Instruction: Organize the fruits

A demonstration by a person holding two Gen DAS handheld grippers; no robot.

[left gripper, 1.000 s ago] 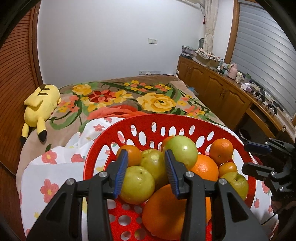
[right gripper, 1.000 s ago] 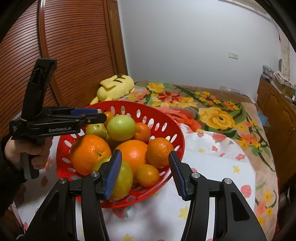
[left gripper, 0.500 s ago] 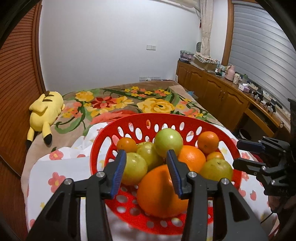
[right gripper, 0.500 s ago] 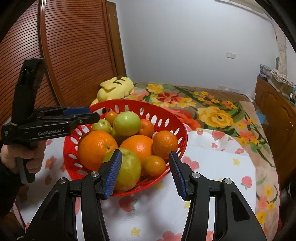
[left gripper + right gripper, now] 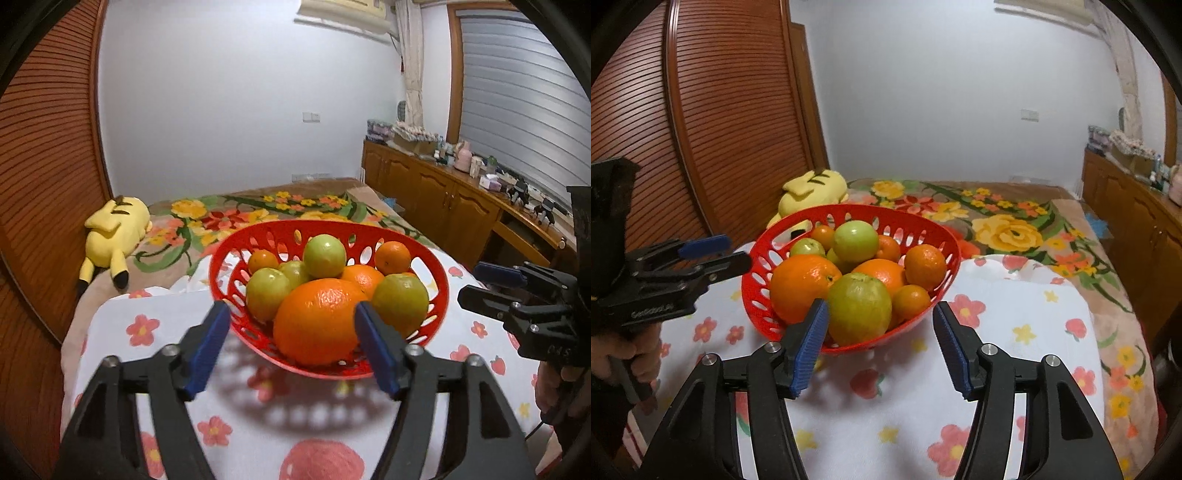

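A: What is the red basket (image 5: 439, 295) made of?
B: Shiny smooth plastic, with holes in it. The big orange (image 5: 317, 321) has bumpy, shiny skin. The green fruit (image 5: 858, 308) looks smooth and dull.
A: And the white cloth (image 5: 1015, 339)?
B: Soft cloth with printed flowers. The yellow toy (image 5: 114, 225) looks fuzzy. The cabinet (image 5: 436, 199) is shiny wood.

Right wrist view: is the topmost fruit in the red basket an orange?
No, a green fruit sits highest on the pile in the red basket, above the oranges.
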